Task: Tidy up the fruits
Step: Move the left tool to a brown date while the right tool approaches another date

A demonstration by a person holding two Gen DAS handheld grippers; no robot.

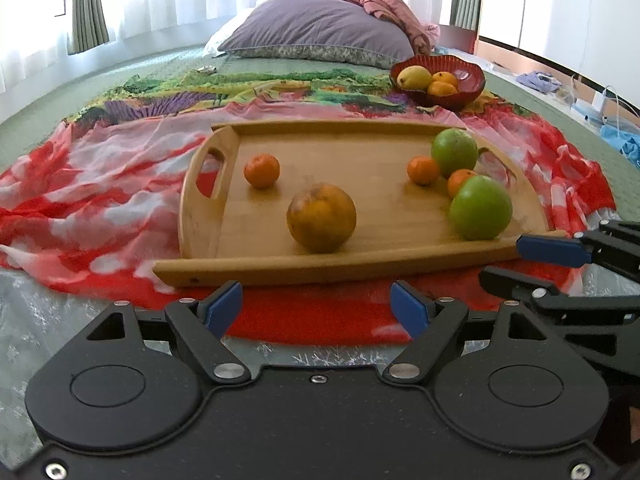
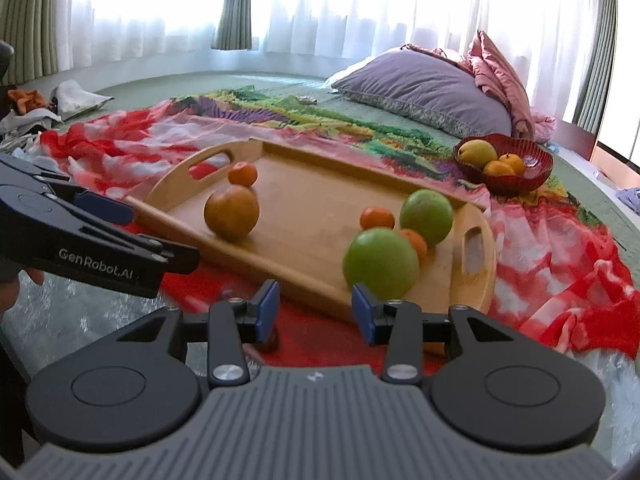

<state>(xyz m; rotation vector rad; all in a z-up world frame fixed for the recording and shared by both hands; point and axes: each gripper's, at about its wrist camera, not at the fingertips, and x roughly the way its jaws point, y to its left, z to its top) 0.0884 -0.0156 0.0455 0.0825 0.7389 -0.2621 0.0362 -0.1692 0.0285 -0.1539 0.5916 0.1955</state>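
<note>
left gripper (image 1: 316, 306): jaws apart, nothing in them, parked just short of the wooden tray (image 1: 320, 258).
right gripper (image 2: 314, 310): also apart and empty, nearest green fruit (image 2: 380, 262) right ahead.
fruit: six loose on the tray; red bowl (image 2: 520, 184) beyond already holds three.
tip: we'd go wide around that green one, squeeze gently so it doesn't roll.
</note>
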